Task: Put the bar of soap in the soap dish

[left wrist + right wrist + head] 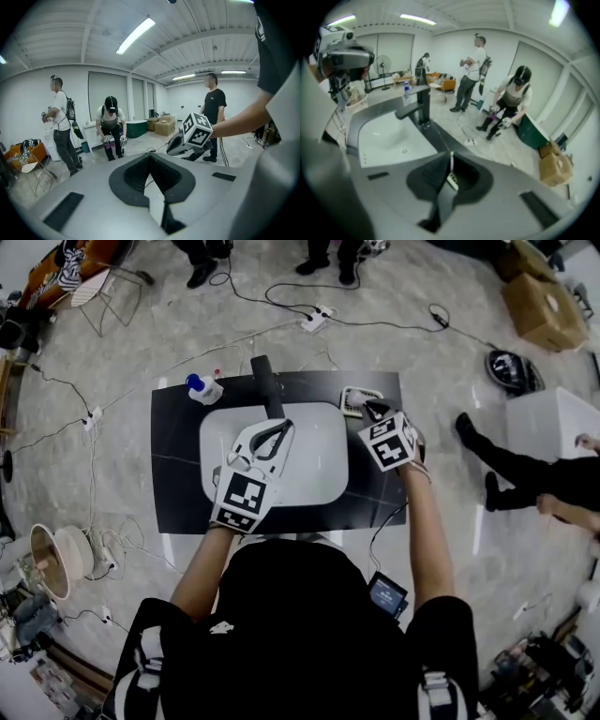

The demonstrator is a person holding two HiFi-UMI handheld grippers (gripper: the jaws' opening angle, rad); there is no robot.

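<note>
Right claw (374,411): pressed together, empty, hovering just beside soap dish (352,396). Left claw (278,431): together too. Looks placed; next, backing clear.

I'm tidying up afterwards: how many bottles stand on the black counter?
1. A blue-capped bottle stands on the counter, far left corner, left of the tap. The right gripper covers part of the far right, so another could be hidden.

Part of the soap dish (353,397) hidden behind the right tongs (374,410), whatever lies in it too small to tell
</note>
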